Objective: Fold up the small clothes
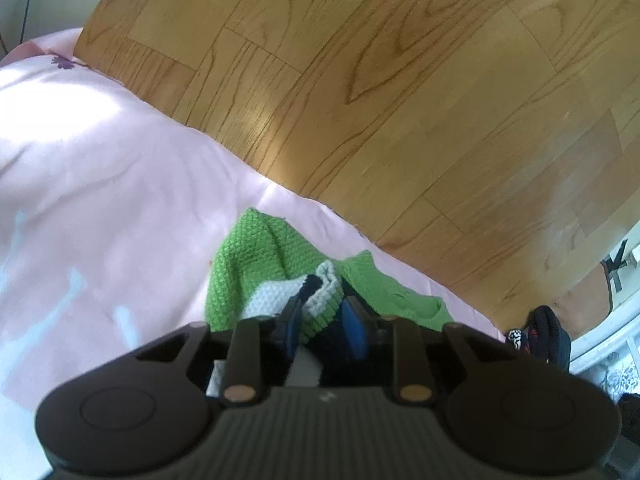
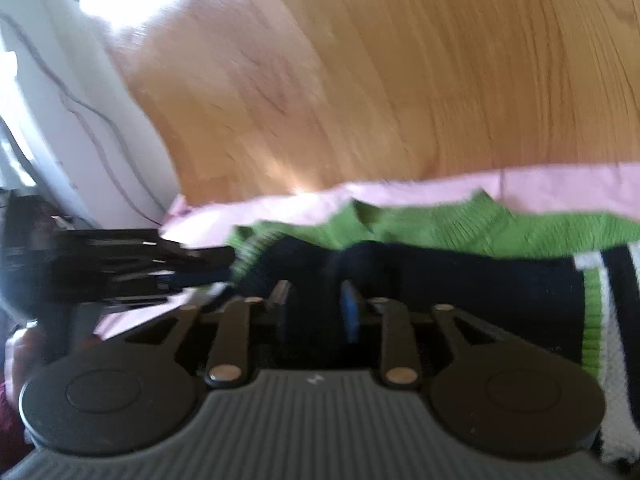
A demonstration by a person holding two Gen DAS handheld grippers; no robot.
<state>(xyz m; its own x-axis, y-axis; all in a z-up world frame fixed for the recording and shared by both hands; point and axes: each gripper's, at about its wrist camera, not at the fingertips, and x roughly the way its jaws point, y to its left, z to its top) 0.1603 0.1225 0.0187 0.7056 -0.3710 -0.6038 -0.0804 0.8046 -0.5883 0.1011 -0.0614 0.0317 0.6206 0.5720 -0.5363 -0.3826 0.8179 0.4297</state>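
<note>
step: carry fold | left hand-held gripper (image 1: 320, 312) grasping sweater (image 1: 248, 268) | right hand-held gripper (image 2: 314, 304) grasping navy part | advice: lift evenly, keep edges aligned over sheet (image 1: 100, 200)

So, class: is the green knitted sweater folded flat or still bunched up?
Bunched up: the green knitted sweater lies crumpled on the pink sheet, pinched by the left gripper and right gripper.

1. The right wrist view is motion-blurred; the knit sweater (image 2: 440, 224) runs off its right edge.
2. Beside the sweater (image 1: 248, 264), a dark patterned item (image 1: 540, 336) is too small to identify.
3. The left gripper (image 1: 326, 320) body hides the sweater's near part.
</note>
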